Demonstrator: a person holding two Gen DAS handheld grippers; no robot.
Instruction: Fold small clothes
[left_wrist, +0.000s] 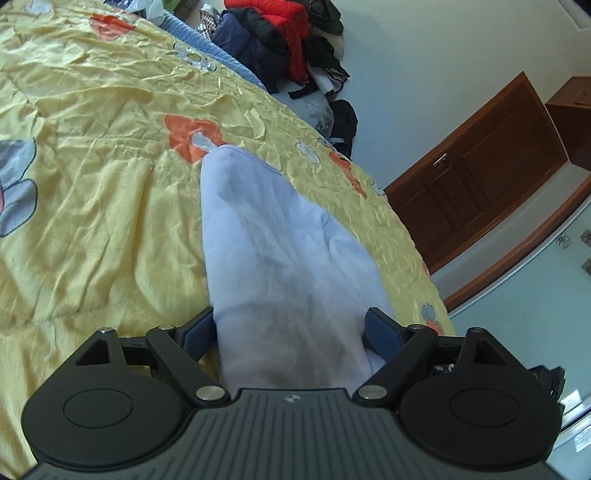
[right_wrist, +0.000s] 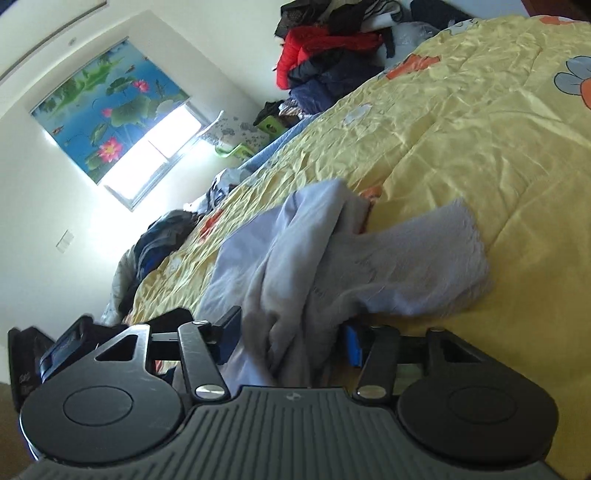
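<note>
Pale garment (left_wrist: 280, 258) near end hidden behind left tool (left_wrist: 291, 332); right tool (right_wrist: 290, 341) fingertips buried in cloth.

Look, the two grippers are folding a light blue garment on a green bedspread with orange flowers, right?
Not quite: the bedspread is yellow, not green, as both wrist views show. The light blue garment does lie on it, between the fingers of each gripper, and the orange flowers are there.

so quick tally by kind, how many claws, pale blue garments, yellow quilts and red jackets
claws: 2 (left claw, right claw)
pale blue garment: 1
yellow quilt: 1
red jacket: 1
total: 5
</note>
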